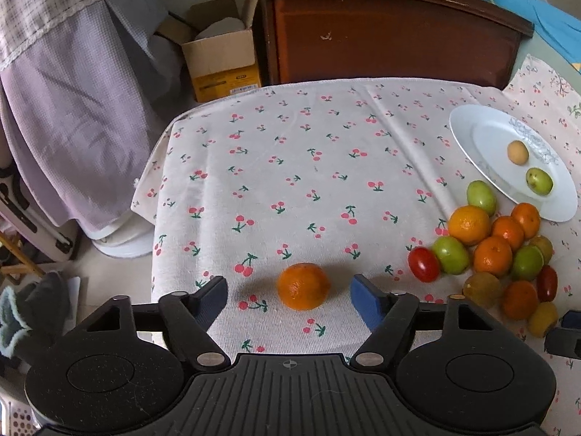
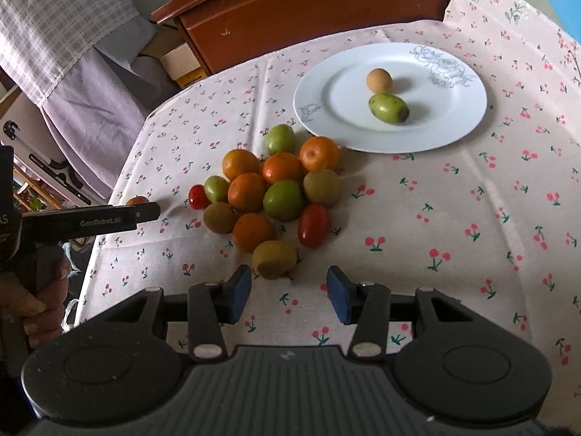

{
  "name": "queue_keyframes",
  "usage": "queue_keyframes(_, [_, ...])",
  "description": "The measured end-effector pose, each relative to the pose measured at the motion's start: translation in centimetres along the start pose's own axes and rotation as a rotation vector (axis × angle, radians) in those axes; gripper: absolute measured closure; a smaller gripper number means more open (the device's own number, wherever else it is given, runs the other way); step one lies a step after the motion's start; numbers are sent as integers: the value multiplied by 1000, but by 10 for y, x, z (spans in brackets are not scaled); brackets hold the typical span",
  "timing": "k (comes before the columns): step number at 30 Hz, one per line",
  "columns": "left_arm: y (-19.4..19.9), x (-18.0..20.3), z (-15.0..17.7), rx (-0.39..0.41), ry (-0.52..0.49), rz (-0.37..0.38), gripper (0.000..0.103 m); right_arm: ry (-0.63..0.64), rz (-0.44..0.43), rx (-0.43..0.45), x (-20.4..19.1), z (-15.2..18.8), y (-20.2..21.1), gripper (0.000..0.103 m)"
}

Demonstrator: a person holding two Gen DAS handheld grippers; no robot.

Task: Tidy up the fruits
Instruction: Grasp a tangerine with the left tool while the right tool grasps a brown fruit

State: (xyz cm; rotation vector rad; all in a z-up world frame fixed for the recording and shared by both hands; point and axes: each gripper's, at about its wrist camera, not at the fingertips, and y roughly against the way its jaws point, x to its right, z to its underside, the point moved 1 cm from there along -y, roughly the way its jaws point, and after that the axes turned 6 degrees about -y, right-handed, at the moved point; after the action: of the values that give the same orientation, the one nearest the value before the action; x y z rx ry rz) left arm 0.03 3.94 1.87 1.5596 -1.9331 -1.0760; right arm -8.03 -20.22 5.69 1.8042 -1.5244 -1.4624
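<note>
Your left gripper [image 1: 289, 299] has its blue pads spread wide with a lone mandarin [image 1: 303, 286] sitting on the cloth between them, gaps on both sides, so nothing's gripped. Your right gripper [image 2: 288, 290] is partly open and empty too; a brownish-green kiwi [image 2: 273, 259] lies just past its left pad, not touching as far as I can see.

Beyond that kiwi is the fruit pile [image 2: 270, 190], all bunched up and touching on the cherry-print tablecloth [image 2: 435, 200]. Counting from the right wrist view: five mandarins, three kiwis, three green jujube-looking fruits, two red cherry tomatoes. So six mandarins total with your loner off to the left.

Just past the pile, far right, is the white plate [image 2: 326, 116], its near rim right by the pile's far edge. It's got two things in it: a small tan round fruit [image 2: 379, 80] and a green oval one [image 2: 388, 108], side by side near the middle.

Your hand [image 2: 34, 290] on the left gripper's handle shows at the left edge.
</note>
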Motion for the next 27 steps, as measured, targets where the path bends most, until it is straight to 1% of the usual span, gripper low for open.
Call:
queue_keyframes(2, [-1,-1,0,1,6,8,36,7,1,6,-2,-1,-1,55])
queue_keyframes(4, [-4,-1,1,-7,8,19,41,16,2,10,-4,-1,-3,55])
queue_keyframes(6, [-6,0,1,-8,8,25,42,28,4,13,-7,-1,-5,55])
queue_keyframes(8, [-6,2,1,-3,1,26,47,42,4,16,-10,-1,-7,55])
queue_keyframes(9, [-6,3,0,1,-3,28,52,48,4,17,-10,0,-7,56])
queue_keyframes(11, [-6,6,0,6,-15,37,59,62,6,21,-12,1,-8,60])
queue_keyframes(13, [-5,10,0,11,-30,47,69,73,4,24,-13,1,-9,67])
queue_keyframes(16, [-3,13,-1,15,-41,60,75,90,9,27,-15,3,-10,74])
queue_keyframes(20, [-1,14,0,12,-16,108,75,66,0,24,-12,1,-10,75])
queue_keyframes(23, [2,17,1,19,-28,101,75,55,-4,22,-11,0,-10,75])
queue_keyframes(27, [10,22,-1,35,-20,123,75,41,-18,22,-11,0,-8,75])
